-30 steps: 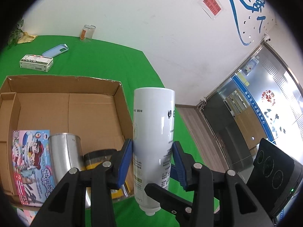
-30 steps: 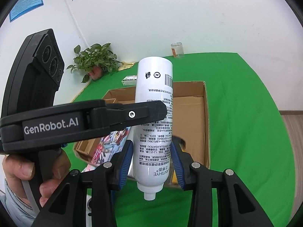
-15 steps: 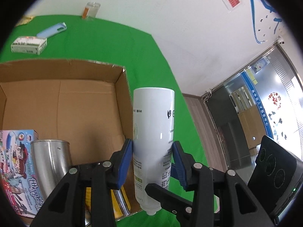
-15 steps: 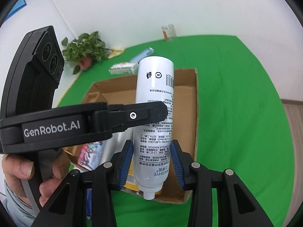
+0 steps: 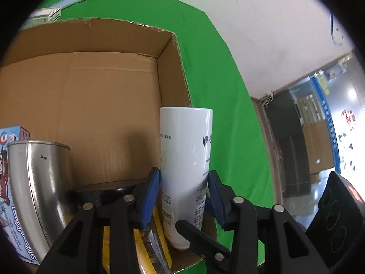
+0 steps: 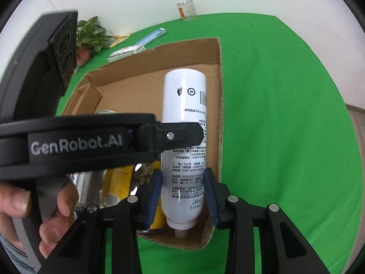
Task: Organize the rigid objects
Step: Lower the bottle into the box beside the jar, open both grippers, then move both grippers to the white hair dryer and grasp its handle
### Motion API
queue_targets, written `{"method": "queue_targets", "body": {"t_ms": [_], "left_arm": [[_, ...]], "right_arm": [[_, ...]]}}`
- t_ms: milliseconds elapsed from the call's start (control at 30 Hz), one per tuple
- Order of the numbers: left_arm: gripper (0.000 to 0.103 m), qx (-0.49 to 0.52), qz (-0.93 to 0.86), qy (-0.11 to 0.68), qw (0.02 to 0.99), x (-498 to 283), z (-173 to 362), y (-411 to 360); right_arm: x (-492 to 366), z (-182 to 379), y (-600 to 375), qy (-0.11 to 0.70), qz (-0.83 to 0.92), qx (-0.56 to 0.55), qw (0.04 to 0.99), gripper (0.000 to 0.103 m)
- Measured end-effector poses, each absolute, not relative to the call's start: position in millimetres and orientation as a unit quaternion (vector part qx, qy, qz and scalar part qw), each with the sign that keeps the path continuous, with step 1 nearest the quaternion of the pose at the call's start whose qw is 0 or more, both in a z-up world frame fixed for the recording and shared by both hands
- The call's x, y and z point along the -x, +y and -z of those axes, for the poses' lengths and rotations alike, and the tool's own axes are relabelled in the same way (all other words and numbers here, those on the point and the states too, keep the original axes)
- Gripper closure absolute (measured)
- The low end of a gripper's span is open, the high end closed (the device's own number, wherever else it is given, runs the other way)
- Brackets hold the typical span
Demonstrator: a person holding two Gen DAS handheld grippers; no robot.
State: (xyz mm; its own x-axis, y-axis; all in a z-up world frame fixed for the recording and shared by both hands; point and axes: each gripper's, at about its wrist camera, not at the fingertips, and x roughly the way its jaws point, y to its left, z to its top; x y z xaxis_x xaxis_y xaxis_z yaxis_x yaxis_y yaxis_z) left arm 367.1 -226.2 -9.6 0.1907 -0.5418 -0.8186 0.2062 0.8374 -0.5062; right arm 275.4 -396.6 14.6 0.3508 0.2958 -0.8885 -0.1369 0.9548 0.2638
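Observation:
A white spray bottle (image 5: 186, 159) is held by both grippers, its nozzle end toward the cameras. My left gripper (image 5: 183, 194) is shut on its lower body. My right gripper (image 6: 182, 196) is shut on the same bottle (image 6: 184, 137), and the left gripper's body crosses in front of it in the right wrist view. The bottle hangs over the near right corner of the open cardboard box (image 5: 175, 52), which also shows in the right wrist view (image 6: 220, 73). Inside the box are a steel cup (image 5: 38, 182), a yellow can (image 6: 118, 182) and a colourful carton (image 5: 9, 159).
A green cloth (image 6: 285, 114) covers the table. Behind the box lie a white carton (image 6: 126, 51) and a light blue case (image 6: 151, 37). A glass jar (image 6: 187, 10) stands by the wall and a potted plant (image 6: 91, 36) at the back left.
Both grippers moved forward and down with the bottle. It now hangs low over the box's near right corner, beside the steel cup and can.

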Motion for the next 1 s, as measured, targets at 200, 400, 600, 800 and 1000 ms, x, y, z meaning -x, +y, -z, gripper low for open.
{"method": "queue_targets", "body": {"t_ms": [200,400,600,800,1000], "left_arm": [[0.062,0.127,0.264,0.584,0.757,-366,0,-230],[0.061,0.088,0.259,0.465,0.842,-312,-68,-182],[0.013,-0.026,0.154,0.191,0.969,-166,-155,-86],[0.013,-0.123,0.041,0.161,0.978,-82,-171,-25],[0.013,-0.069,-0.011,0.236,0.969,-48,-122,21]], "right_arm": [[-272,3,-404,0.573,-0.105,-0.088,0.808,0.088],[-224,-29,-398,0.503,-0.089,-0.049,0.858,0.05],[-135,-65,-379,0.364,-0.024,0.007,0.931,0.0],[-68,-82,-344,0.332,-0.035,-0.012,0.942,0.0],[-20,-74,-304,0.366,-0.086,-0.034,0.926,0.0]]}}
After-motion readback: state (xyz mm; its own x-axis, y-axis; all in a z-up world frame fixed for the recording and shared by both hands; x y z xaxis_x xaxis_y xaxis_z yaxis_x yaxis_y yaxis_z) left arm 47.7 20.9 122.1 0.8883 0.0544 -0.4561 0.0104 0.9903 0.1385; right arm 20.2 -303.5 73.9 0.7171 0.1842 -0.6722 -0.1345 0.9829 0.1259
